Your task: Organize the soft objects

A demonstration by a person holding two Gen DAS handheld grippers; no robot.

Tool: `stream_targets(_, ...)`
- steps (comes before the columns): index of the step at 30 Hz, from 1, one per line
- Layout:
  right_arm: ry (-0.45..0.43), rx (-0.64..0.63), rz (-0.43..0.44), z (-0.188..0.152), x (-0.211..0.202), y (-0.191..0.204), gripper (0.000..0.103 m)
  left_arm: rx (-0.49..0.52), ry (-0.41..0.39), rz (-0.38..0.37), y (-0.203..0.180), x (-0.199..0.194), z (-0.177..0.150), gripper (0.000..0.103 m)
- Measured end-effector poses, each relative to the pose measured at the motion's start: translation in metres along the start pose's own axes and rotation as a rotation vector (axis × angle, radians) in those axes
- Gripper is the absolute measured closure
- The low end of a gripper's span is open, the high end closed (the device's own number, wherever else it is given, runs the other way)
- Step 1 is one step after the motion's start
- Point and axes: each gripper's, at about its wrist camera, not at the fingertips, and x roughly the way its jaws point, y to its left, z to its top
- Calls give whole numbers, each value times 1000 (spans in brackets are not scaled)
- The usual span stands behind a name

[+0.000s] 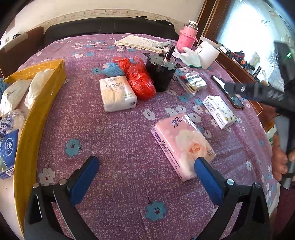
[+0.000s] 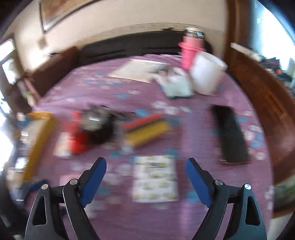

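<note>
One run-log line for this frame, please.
left gripper: open, empty, beside pink tissue pack | right gripper: open, over floral tissue pack, view blurred | yellow box: partly filled

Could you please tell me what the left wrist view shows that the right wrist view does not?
Left wrist only: the pink tissue pack by the open left gripper, and soft items inside the yellow box.
Right wrist only: a framed picture on the wall, plus the open right gripper.
Both: the yellow-patterned tissue pack, pink bottle, purple floral cloth.

Bare purple cloth (image 1: 114,133) beside yellow box (image 1: 35,118)
</note>
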Motion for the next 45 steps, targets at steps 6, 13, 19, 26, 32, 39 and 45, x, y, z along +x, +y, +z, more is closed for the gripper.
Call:
stream_targets(6,61,70,19,-16,45,-14,13,-8,35,8,-2,1,2,0)
stream_targets(13,30,15,-36,-25,50,-8,47,-52,75,-48,-19,11,14,0)
stream_targets(19,5,92,-31,-27,47,-30,47,39,81,55,-55,38,29,0)
stream_targets(26,2,70,-60,-26,50,-25,47,108,31,180,-67,46,26,20)
stream_targets(32,-5,74,-58,-28,47,-24,47,8,16,74,-39,17,25,44)
stream_targets(39,-23,92,-52,-30,44,-26,47,-105,-71,10,0,-42,5,44)
stream_targets(45,-32,101,-56,-30,42,-27,47,-201,-181,39,55,-106,-10,43)
